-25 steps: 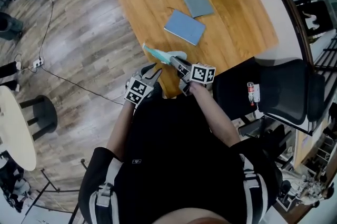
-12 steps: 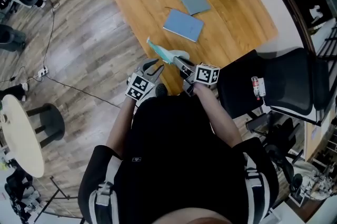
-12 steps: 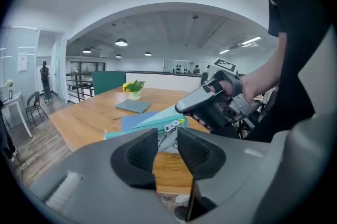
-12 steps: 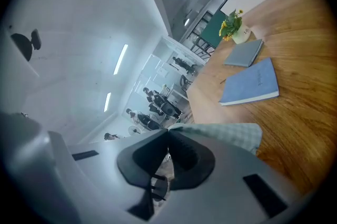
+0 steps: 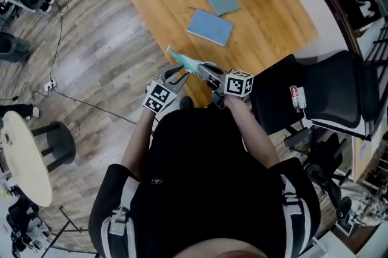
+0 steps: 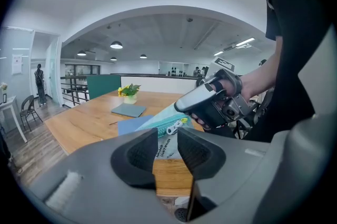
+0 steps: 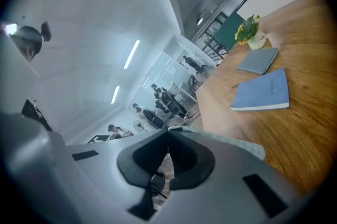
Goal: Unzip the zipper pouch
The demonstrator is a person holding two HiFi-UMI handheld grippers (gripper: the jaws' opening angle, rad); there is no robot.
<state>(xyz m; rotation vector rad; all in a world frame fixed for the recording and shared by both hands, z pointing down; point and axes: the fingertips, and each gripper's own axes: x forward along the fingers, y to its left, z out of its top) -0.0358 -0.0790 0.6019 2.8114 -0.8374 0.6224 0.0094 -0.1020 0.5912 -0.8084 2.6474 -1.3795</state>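
Right gripper [image 5: 205, 71] is clamping one end of the teal pouch [image 5: 182, 60] above the table [image 5: 273, 14] edge, left gripper [image 6: 167, 140] is gaping empty near the zipper pull [image 6: 173, 128], risking the pouch slipping out when tugged.

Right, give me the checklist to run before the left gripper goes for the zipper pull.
1. Right gripper shut on the zipper pouch: ok.
2. Pouch held up off the table, apart from the blue notebook: ok.
3. Left gripper jaws apart, ready to close: ok.
4. Zipper pull in view ahead of the left jaws: ok.
5. Left jaws around the pull: not ok, it lies beyond them.
6. Zipper fully closed along its length: cannot tell.
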